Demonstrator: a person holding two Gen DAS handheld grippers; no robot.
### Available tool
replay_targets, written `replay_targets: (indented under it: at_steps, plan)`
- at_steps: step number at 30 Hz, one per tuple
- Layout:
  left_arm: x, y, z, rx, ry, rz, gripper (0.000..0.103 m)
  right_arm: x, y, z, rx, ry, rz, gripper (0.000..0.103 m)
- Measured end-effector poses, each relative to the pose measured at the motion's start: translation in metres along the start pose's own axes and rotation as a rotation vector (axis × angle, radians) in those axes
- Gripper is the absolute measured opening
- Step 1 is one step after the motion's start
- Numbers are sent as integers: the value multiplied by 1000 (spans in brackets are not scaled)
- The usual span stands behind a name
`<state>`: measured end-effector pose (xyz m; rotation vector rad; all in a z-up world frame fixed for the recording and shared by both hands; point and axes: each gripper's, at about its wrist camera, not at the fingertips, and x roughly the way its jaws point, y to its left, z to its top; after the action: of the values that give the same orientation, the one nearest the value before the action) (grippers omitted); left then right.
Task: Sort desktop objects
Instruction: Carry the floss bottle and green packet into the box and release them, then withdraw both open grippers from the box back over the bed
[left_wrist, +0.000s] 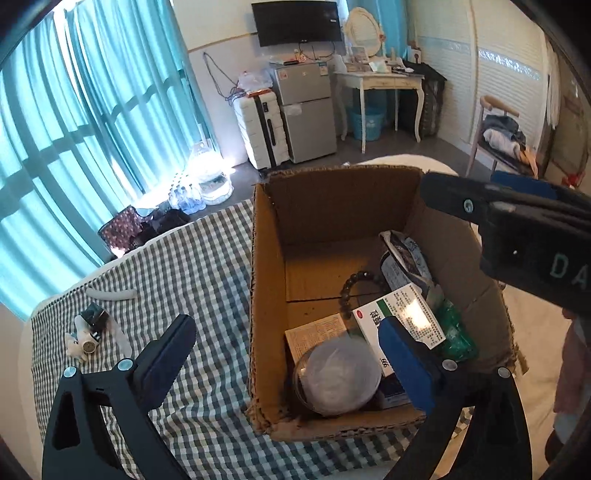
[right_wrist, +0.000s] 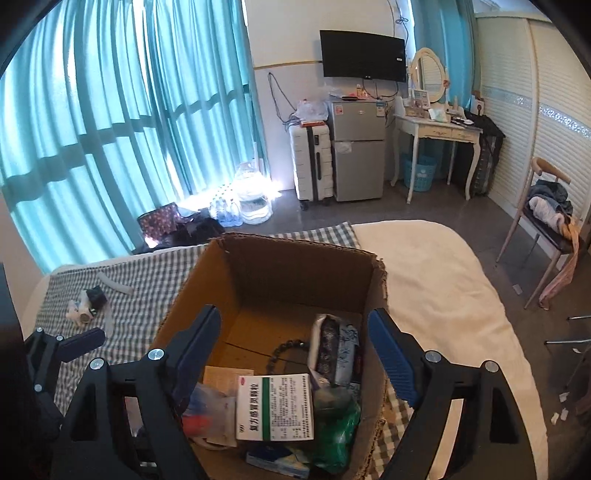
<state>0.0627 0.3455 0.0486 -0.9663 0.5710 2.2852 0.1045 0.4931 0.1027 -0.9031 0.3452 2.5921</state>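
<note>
Where the checked cloth (left_wrist: 192, 258) covers the bed, an open cardboard box (left_wrist: 266, 295) stands at the centre of the left wrist view, and most of the sorted things lie inside it. A white-and-green medicine box (left_wrist: 402, 317) rests tilted across the lower right of the box floor, beside a green packet (left_wrist: 456, 332) against the right wall. A dark bead bracelet (left_wrist: 354, 288) lies on the bare cardboard near the middle, a silvery printed pouch (left_wrist: 404, 258) just right of it, and a round clear-lidded container (left_wrist: 338, 376) sits at the near edge over a tan leaflet (left_wrist: 314, 328).

The left gripper (left_wrist: 288, 339) hangs with its jaws wide apart and empty, one finger over the cloth, the other over the box. The right gripper (right_wrist: 295, 332) is likewise spread wide, holding nothing, above the box interior.

At the left of the frame, a small cluster of items (left_wrist: 88, 328) remains on the cloth, with a pale tube (left_wrist: 110, 294) just beyond it. Across the room stand a grey fridge (left_wrist: 306, 110) and a white suitcase (left_wrist: 260, 129).
</note>
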Motion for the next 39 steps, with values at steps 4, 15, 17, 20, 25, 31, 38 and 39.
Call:
replay_targets:
  at_steps: [4,15,17,20,25,31,38,39]
  plan:
    - [-18,24,1,-74,-35,-31,103,-3,11,-1,-13,-6,-12,82]
    - [-28,159,-50,-356,-15,200,103,0,86,-10,-103,-17,120,84]
    - [-26,194,-74,-423,11,255,103,6,113,-18,-151,-14,157,84]
    - [-24,235,-104,-482,50,333,103,18,155,-29,-226,-3,209,84]
    - [-15,304,-151,-546,118,443,103,37,230,-35,-339,-16,314,84]
    - [14,365,-183,-621,151,481,103,105,318,-42,-412,104,441,84]
    - [61,401,-213,-763,142,402,103,195,387,-64,-496,217,407,74]
    - [71,405,-215,-773,150,385,103,208,393,-66,-506,227,396,71]
